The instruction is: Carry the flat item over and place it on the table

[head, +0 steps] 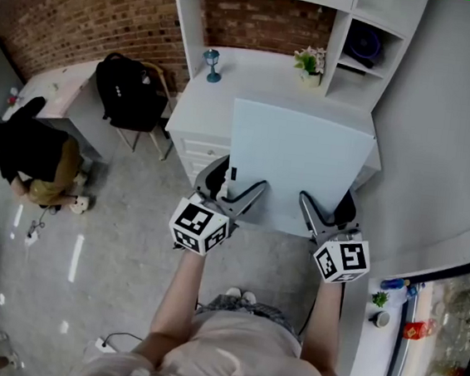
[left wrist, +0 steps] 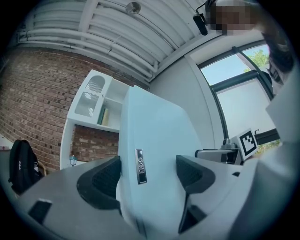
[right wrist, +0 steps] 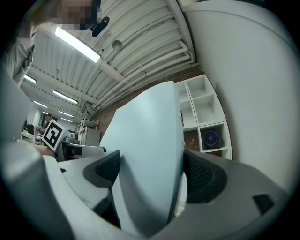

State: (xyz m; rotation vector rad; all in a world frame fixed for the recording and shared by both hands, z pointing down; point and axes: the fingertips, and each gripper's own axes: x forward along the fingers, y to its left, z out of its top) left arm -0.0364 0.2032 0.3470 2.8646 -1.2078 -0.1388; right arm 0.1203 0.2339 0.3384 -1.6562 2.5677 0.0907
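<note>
Over the front edge of the white desk (head: 255, 72), a pale blue flat item (head: 300, 161) was seen held by its near edge, with that edge reaching out past the desk towards the person. Whether its far edge rested on the desk could not be told.

The left gripper (head: 233, 193) was clamped on the near left corner, its jaws set wide with both pads pressed against the panel, just beside a small metal badge (left wrist: 139, 166). The right gripper (head: 326, 209) was clamped the same way on the near right corner.

The panel was judged stiff and fairly light, since it was kept straight from one edge alone. Its smooth faces looked likely to slip, so a two-corner hold with the pads well onto the faces was judged soundest.

Further back on the desk, a small potted plant (head: 310, 63) and a blue goblet (head: 213, 64) were seen, well clear of the panel.
</note>
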